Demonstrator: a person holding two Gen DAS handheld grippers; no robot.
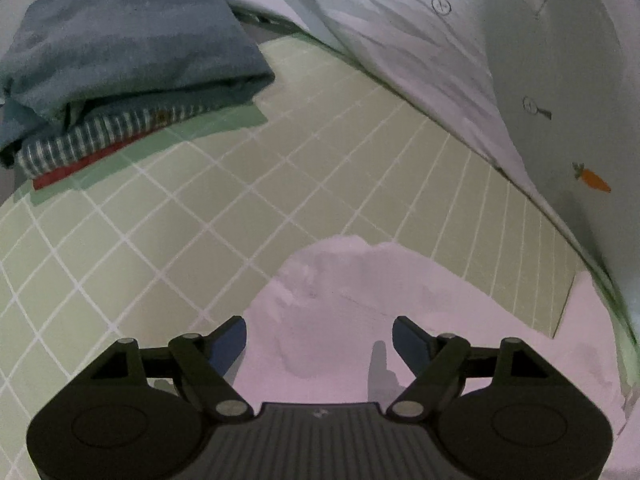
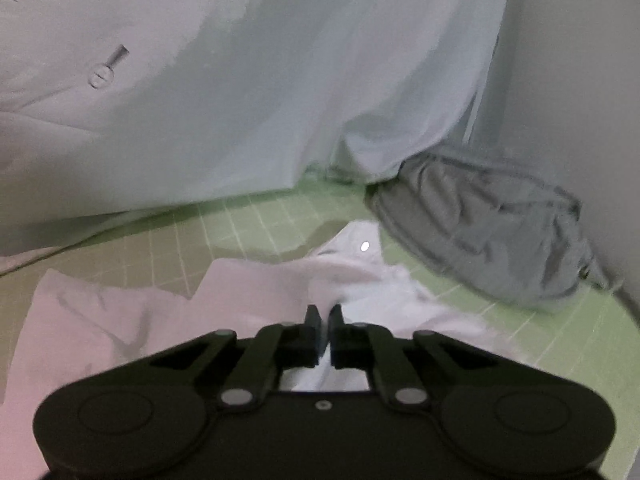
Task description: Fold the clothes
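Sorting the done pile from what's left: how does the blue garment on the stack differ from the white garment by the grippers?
The blue garment is folded and tops a stack; the white garment lies rumpled and spread directly on the green grid mat. Blue sits away from both grippers; white lies under the open left gripper. Both are cloth.

A pale green cutting mat (image 1: 280,184) with a white grid covers the work surface. Behind it hangs a light printed cloth backdrop (image 1: 560,80) bearing a small orange carrot motif (image 1: 594,178).
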